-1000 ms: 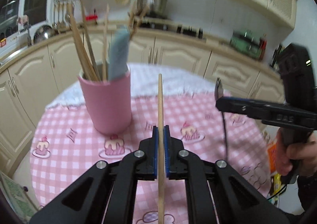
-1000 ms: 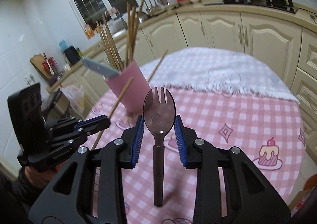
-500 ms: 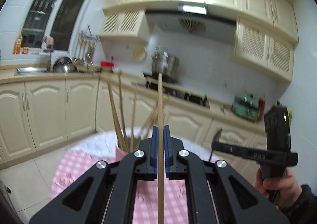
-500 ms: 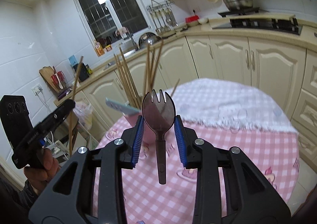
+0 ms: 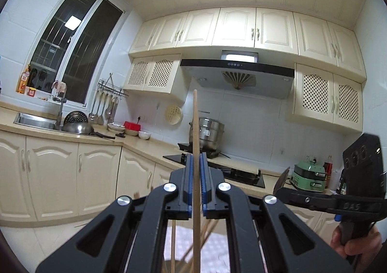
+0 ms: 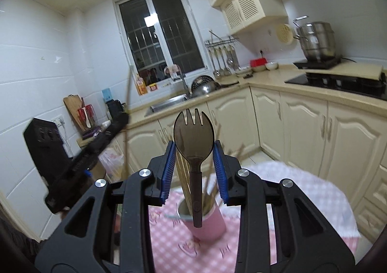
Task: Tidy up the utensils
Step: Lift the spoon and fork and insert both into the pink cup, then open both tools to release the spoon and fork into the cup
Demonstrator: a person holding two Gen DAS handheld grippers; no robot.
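Two grippers each grasp a utensil. The left gripper (image 5: 196,183) clamps an upright wooden chopstick (image 5: 196,128); the right gripper (image 6: 193,166) pinches a brown spork (image 6: 193,132) above the pink cup (image 6: 208,224)

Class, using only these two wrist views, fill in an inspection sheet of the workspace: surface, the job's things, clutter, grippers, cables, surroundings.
Surface: round table with pink checked cloth, white cloth at its far side.
Job's things: pink cylindrical cup holding wooden chopsticks; single wooden chopstick; dark translucent plastic spork.
Clutter: nothing seen on the visible part of the table beyond the cup.
Grippers: left gripper clamped on the chopstick, upright; right gripper holds the spork by its bowl, handle hanging above the cup.
Cables: nothing seen.
Surroundings: cream cabinets, steel pot on hob, sink, dark window.
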